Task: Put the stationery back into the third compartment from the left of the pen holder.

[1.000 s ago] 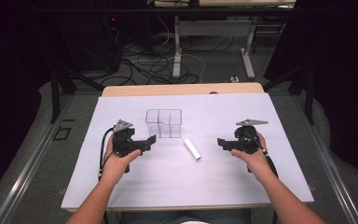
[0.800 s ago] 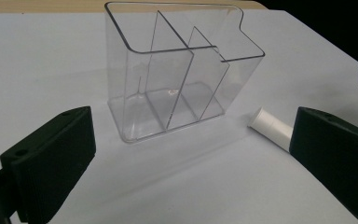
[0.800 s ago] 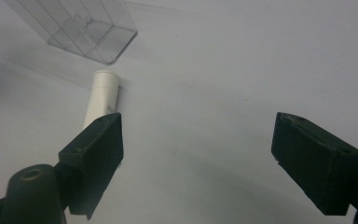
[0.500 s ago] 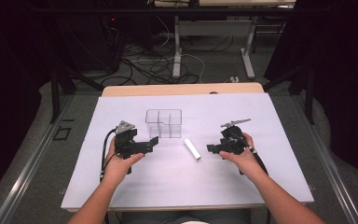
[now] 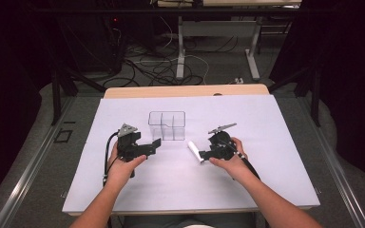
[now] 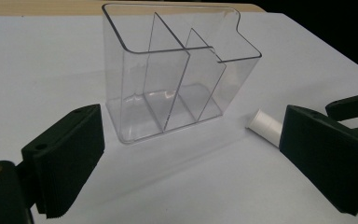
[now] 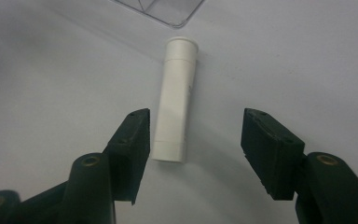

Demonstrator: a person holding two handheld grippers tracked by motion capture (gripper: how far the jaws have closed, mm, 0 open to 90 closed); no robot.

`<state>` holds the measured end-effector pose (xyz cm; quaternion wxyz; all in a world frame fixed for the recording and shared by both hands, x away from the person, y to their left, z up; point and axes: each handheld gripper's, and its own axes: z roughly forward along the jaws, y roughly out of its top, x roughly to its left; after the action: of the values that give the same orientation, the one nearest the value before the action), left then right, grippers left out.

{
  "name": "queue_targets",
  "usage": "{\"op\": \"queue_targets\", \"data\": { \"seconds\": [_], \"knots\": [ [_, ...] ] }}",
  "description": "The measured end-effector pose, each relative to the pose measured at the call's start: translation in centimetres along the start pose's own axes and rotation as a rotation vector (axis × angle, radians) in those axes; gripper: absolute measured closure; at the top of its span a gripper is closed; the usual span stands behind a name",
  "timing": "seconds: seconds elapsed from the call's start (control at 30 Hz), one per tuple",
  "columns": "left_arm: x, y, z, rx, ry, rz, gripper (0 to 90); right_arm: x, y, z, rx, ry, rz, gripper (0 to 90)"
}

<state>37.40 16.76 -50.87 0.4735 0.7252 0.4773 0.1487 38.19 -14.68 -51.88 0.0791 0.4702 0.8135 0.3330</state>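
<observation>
Right gripper is half open, jaws just closing in around the near end of the white tube, pads not touching it yet. The tube lies flat on the white table cover, just right of the clear divided box, apart from it. Left gripper is wide open, holds nothing, faces the box. Risk: the tube sits closer to one pad, so closing may roll or skew it; an end-only grip could let it tip.
</observation>
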Motion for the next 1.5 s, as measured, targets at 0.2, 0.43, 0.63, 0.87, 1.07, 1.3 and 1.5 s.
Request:
{"op": "queue_targets", "data": {
  "seconds": [0.2, 0.43, 0.63, 0.87, 1.07, 1.3, 1.5],
  "knots": [
    [0.1, -0.1, 0.0, -0.003, 0.008, -0.002, 8.3, 0.8, 0.0, 1.1, 0.026, -0.007, -0.022, 45.9],
    [0.3, -0.2, 0.0, -0.001, 0.013, -0.012, 10.6, 1.5, -0.7, 2.0, 0.003, -0.025, -0.010, 53.7],
    [0.4, -0.1, 0.0, 0.008, 0.015, -0.009, 11.9, 1.9, -1.3, 2.4, 0.024, -0.041, -0.014, 56.2],
    [0.8, -0.1, -0.1, 0.000, 0.025, -0.022, 13.4, 2.0, -1.4, 2.9, 0.021, -0.062, -0.009, 60.9],
    [0.7, -0.1, -0.1, 0.008, 0.026, -0.017, 13.8, 2.1, -1.5, 3.3, -0.004, -0.070, 0.007, 64.7],
    [0.7, -0.2, 0.0, 0.009, 0.024, -0.016, 14.0, 2.1, -1.5, 3.3, -0.007, -0.078, 0.012, 69.5],
    [0.6, -0.2, 0.1, 0.015, 0.024, -0.015, 14.4, 2.1, -1.5, 3.3, -0.010, -0.083, 0.015, 70.6]
  ]
}}
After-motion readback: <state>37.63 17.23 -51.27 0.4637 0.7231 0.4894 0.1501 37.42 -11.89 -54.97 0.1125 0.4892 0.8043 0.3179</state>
